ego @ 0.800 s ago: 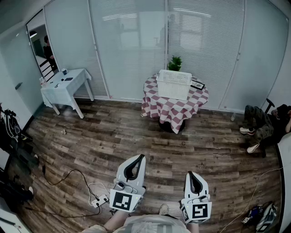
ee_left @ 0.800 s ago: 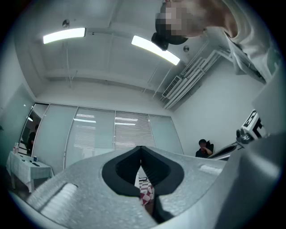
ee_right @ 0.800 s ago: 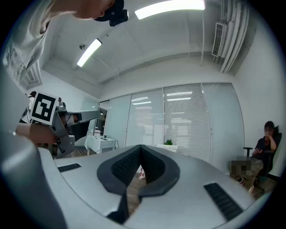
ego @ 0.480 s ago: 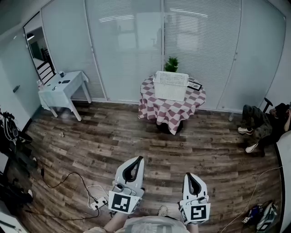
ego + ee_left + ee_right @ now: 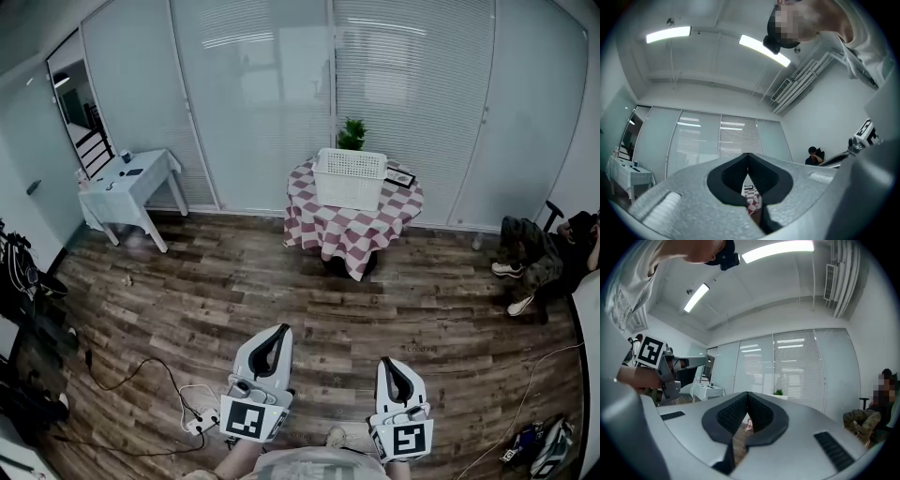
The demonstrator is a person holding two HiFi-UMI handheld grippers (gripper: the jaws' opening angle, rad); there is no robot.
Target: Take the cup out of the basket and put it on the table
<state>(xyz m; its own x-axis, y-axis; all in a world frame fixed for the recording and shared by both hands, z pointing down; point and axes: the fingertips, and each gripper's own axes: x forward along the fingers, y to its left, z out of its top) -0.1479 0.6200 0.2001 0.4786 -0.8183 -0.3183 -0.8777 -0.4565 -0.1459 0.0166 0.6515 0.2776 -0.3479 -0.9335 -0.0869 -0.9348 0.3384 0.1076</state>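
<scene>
Head view, my left tongs (image 5: 280, 330) and right tongs (image 5: 385, 362) both closed, empty, basket (image 5: 350, 178) well ahead on checked worktop (image 5: 349, 232)

An office: blinded glass partitions (image 5: 253, 103), ceiling strip lights (image 5: 668, 34).

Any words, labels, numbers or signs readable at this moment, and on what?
No readable words or numbers in any view.
The cubes on left gripper and right gripper: black-and-white square markers, no letters.
Small framed item on the checkered table: too small to read.
</scene>
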